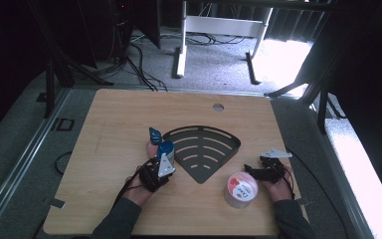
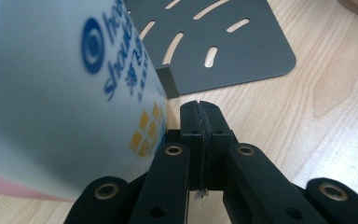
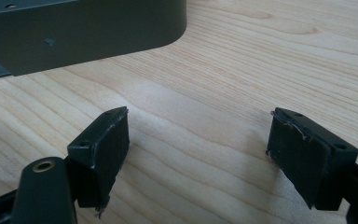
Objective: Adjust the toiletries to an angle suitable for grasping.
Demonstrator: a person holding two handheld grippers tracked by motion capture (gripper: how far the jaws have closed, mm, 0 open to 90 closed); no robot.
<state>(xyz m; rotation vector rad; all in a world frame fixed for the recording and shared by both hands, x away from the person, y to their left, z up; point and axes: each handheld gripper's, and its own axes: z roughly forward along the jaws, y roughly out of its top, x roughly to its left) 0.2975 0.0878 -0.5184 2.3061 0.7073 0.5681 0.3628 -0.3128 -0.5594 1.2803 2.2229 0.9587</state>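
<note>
Right now the left gripper (image 1: 160, 158) sits just beside the shampoo bottle (image 1: 165, 147), and its jaws are pressed flat together with nothing between them. In the left gripper view the bottle (image 2: 51, 102) looms white, with blue lettering, to the left of the closed jaws, outside them, not in them. It stands at the near left edge of the grey slotted rack (image 1: 204, 149) on the tabletop (image 1: 104, 189), cap (image 1: 154, 133) pointing away from the person. So the bottle lies to the side of the jaws, and the left hand is by far the nearer. Over on the other side, the right gripper (image 1: 258, 172) rests low with its jaws spread wide over bare wood, beside the round tub (image 1: 240, 189), holding nothing.
</note>
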